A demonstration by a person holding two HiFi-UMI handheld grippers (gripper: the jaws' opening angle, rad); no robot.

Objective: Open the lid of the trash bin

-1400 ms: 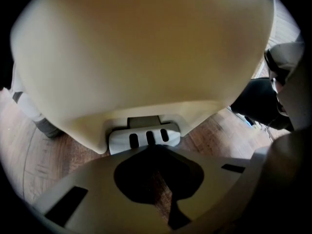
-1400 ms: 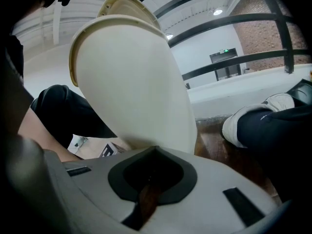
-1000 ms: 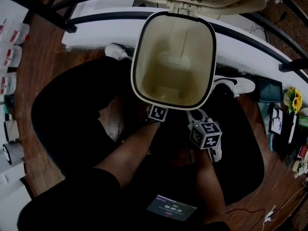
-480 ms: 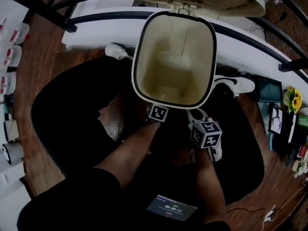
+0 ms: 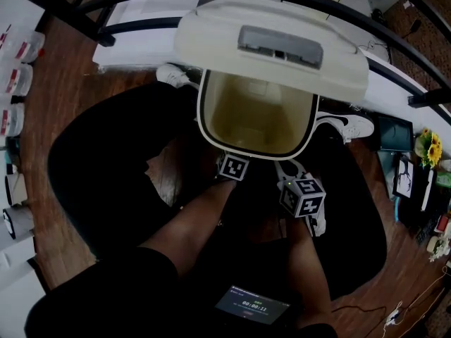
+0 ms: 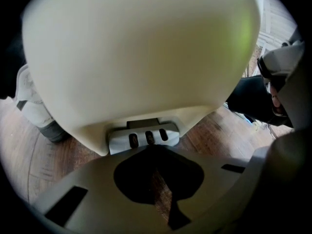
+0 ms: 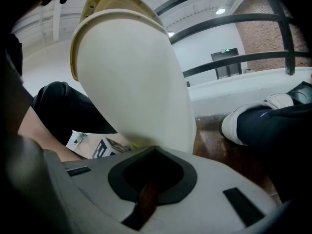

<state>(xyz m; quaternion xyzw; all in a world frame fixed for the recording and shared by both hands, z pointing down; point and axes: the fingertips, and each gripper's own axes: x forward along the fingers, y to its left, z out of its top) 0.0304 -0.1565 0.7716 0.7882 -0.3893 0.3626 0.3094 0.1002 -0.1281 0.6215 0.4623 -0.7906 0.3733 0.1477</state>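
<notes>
Two grippers sit low in front of the trash bin (image 5: 255,122) in the head view. The left gripper (image 5: 232,166) is just under the bin's front rim, and the right gripper (image 5: 301,197) is beside it, nearer us. We see the lid (image 5: 271,44) hinged at the back and tilted over the rear part of the opening, with the front of the cream interior exposed. The bin stands on a wooden floor (image 5: 70,118) between the person's black-clad legs, with white sneakers (image 5: 171,74) on either side. A small screen (image 5: 251,305) shows at the bottom edge.

Left gripper view: the jaws are closed to a thin slit with floor showing through, and nothing is held. The tips are right at the grey foot pedal (image 6: 144,138) at the bin's base. We cannot tell whether they touch it. The bin's cream front wall fills the upper frame.

Right gripper view: the jaws are likewise together, leaving only a narrow slit, with nothing gripped. The bin's side rises just ahead of the tips, and the lid is partly raised at the top. We see the left gripper's marker cube (image 7: 105,147) at lower left, a black railing (image 7: 234,21) behind, and a sneaker at right.
</notes>
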